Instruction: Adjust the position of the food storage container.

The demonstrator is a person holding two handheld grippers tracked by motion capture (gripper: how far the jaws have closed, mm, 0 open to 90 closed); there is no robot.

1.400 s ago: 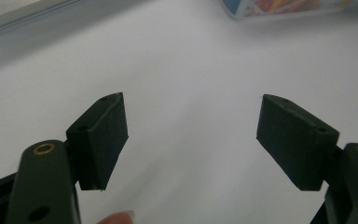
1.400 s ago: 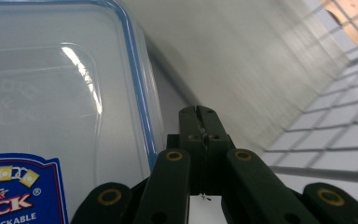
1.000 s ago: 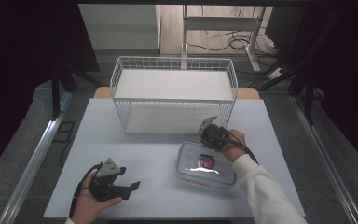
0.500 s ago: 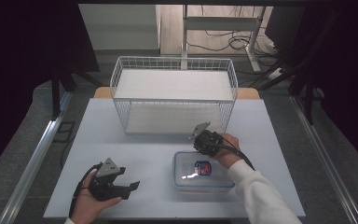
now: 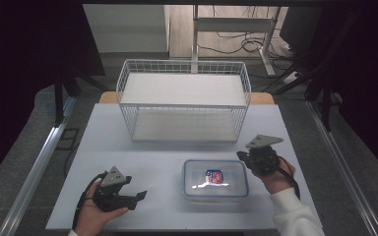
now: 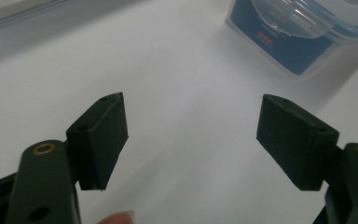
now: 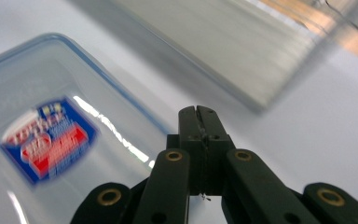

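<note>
While the right tongs (image 5: 243, 156) are pulling away to the right of the clear plastic container (image 5: 215, 179), their jaws are pressed flat together with nothing between them, as the right gripper view (image 7: 199, 112) is showing plainly. Half a second ago they were sitting over the far right corner of the box; now they are hanging just off its right edge, clear of the lid, so the person appears to be finishing a press or nudge on the lid rather than carrying anything. The container itself is resting on the white surface (image 5: 157, 147), near the front and a little right of centre, and it is lying farther to the left than it was a second ago; its lid with the red and blue label (image 5: 214, 176) is on top. The left tongs (image 5: 138, 197) are staying put at the near left, jaws standing apart and empty, pointing across the surface toward the box; the left gripper view (image 6: 191, 135) is showing the wide gap between the pads and the container's corner (image 6: 303, 37) beyond. Farther back, the white wire basket (image 5: 184, 105) is standing empty behind the box. My reading is that the box is now lying between the two hands, well placed for either one to take it next, possibly toward the basket.
</note>
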